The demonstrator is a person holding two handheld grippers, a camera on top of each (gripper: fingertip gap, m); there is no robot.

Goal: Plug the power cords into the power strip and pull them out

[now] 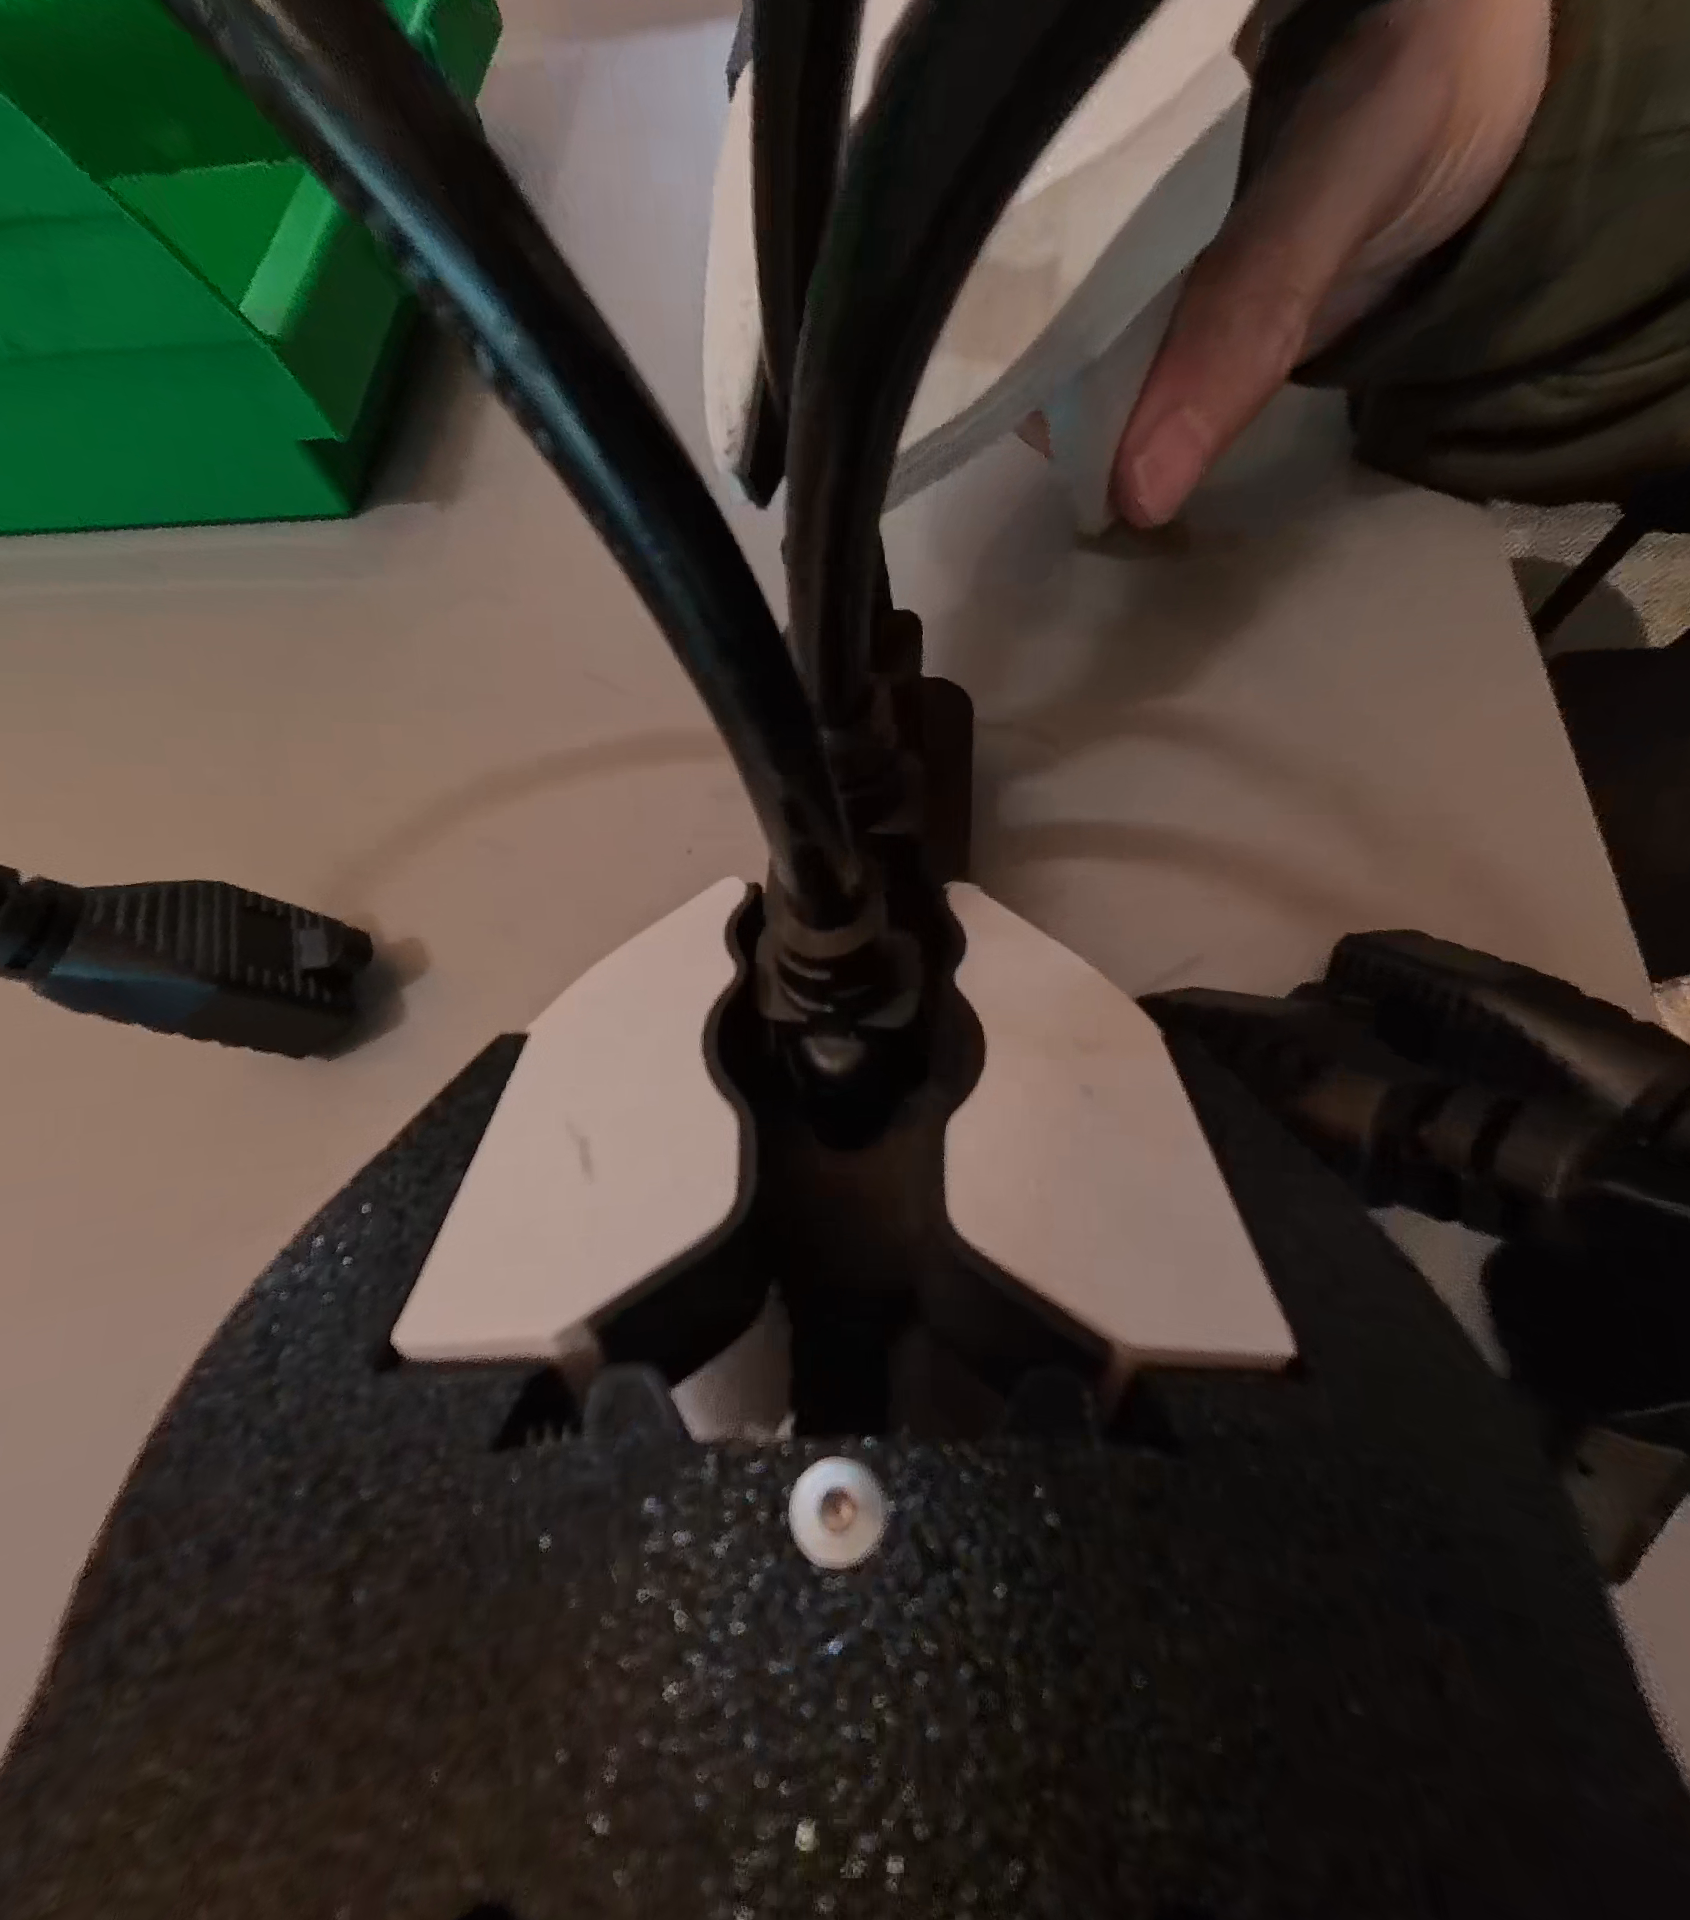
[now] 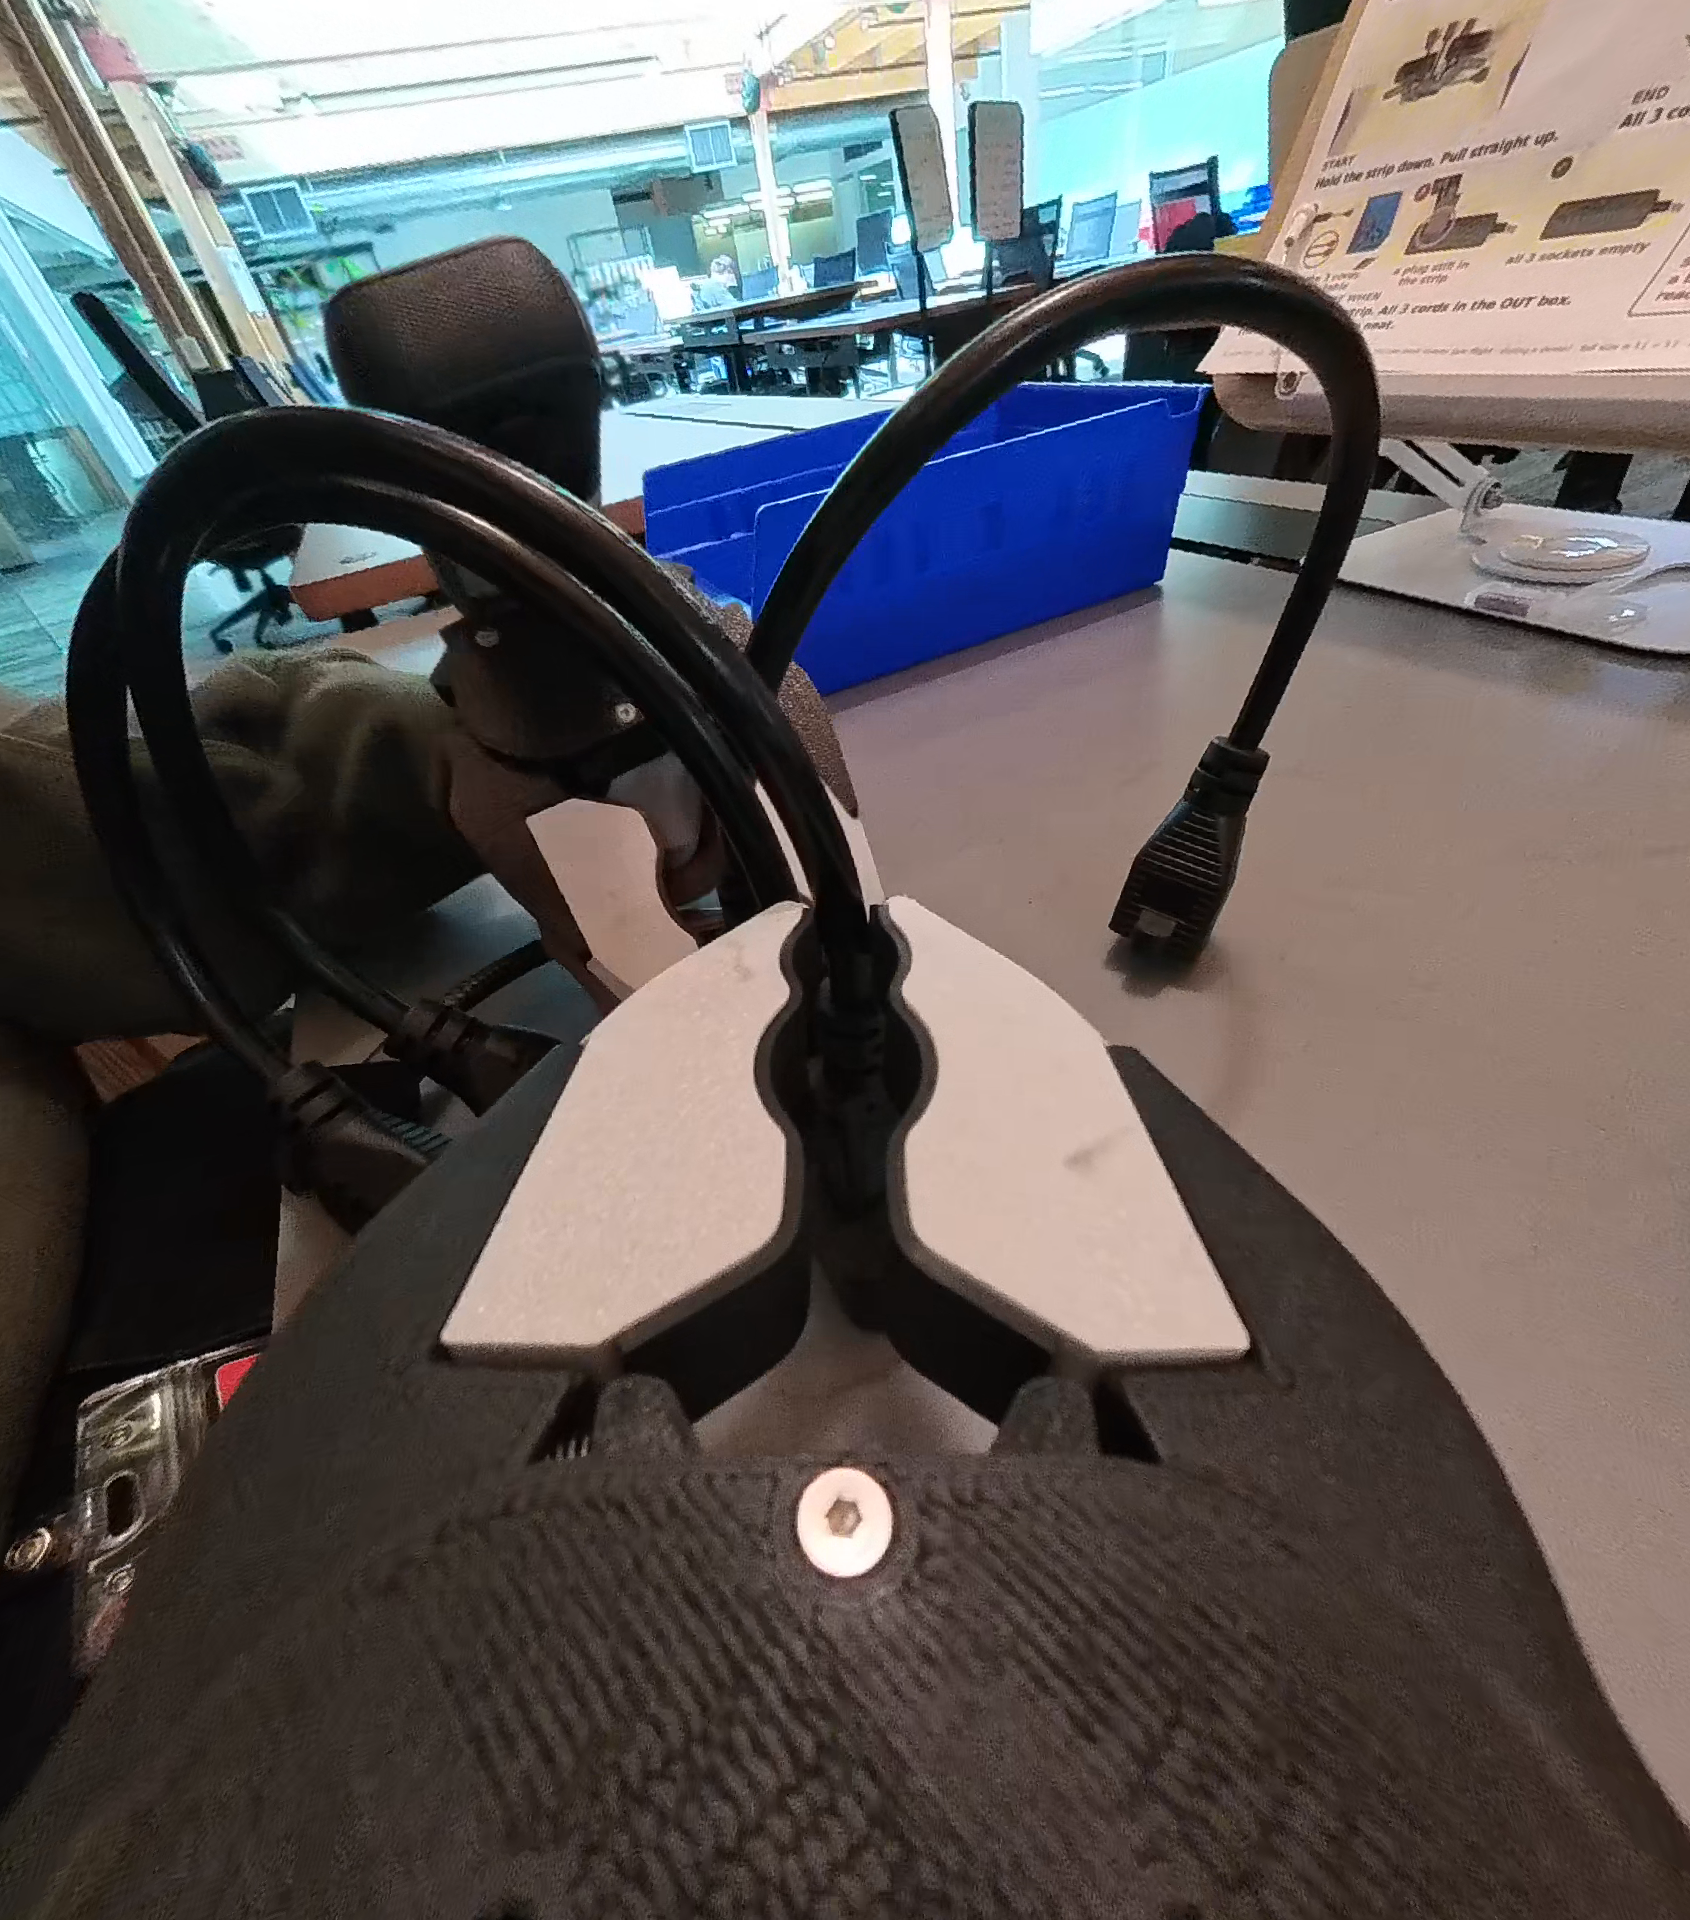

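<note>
Both my grippers, left (image 1: 846, 940) and right (image 2: 846, 971), clamp black rubber plug necks (image 1: 836, 966), probably seated; pull straight.

Your work surface: pale grey table (image 2: 1443, 935). On it: green bin (image 1: 114, 312), blue bin (image 2: 976, 530), white document stand (image 2: 1547, 592), loose black cord connector (image 2: 1184, 873) lying near your right gripper.

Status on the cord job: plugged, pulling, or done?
Mid-job. Both tongs are shut on black power cord plugs: left tongs, right tongs. The socket under them is hidden, so seated or pulled is unclear. One cord's ribbed black connector end lies loose on the grey table. No cord shows inside the blue plastic bin.
</note>
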